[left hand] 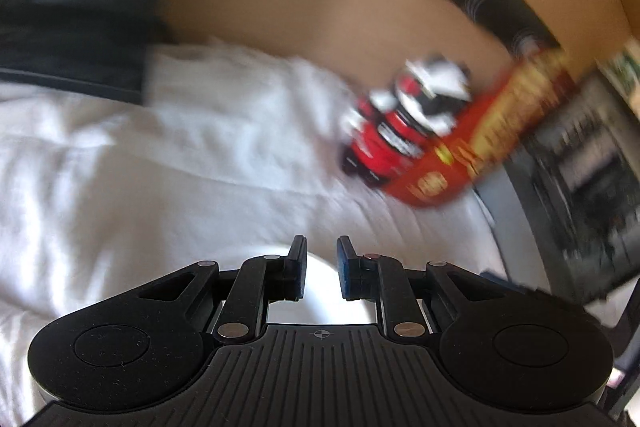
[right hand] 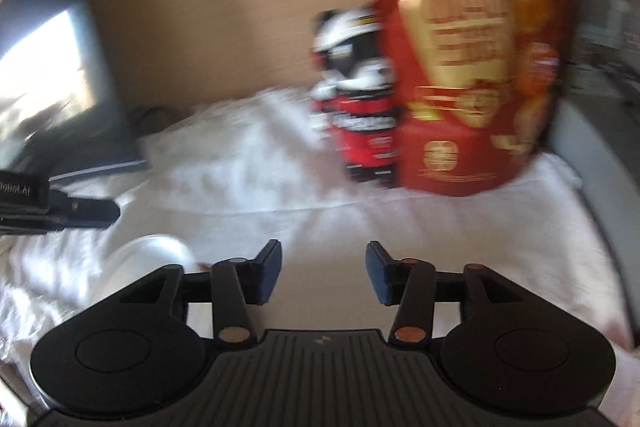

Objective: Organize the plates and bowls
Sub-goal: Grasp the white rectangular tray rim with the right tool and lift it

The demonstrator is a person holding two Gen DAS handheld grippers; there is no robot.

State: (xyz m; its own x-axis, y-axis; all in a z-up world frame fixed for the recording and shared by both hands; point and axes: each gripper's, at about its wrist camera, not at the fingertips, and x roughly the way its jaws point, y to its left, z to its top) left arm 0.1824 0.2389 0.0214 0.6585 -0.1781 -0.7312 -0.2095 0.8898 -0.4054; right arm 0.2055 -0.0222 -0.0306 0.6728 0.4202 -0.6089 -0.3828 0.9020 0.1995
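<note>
Both views are blurred by motion. My left gripper (left hand: pixel 321 273) hangs over a white round dish (left hand: pixel 320 287) on the white cloth; its jaws stand a narrow gap apart with nothing between them, and most of the dish is hidden under the gripper body. My right gripper (right hand: pixel 323 277) is wide open and empty above the white cloth (right hand: pixel 360 227). A white bowl or plate edge (right hand: pixel 154 253) shows just left of its left finger. The left gripper (right hand: pixel 60 207) shows at the left edge of the right wrist view.
A tall red and gold canister (right hand: pixel 472 59) stands on the cloth, also in the left wrist view (left hand: pixel 480 131). A red, black and white packet (right hand: pixel 360 99) stands beside it (left hand: pixel 404 123). A dark screen (right hand: pixel 52 67) is at left, a beige wall behind.
</note>
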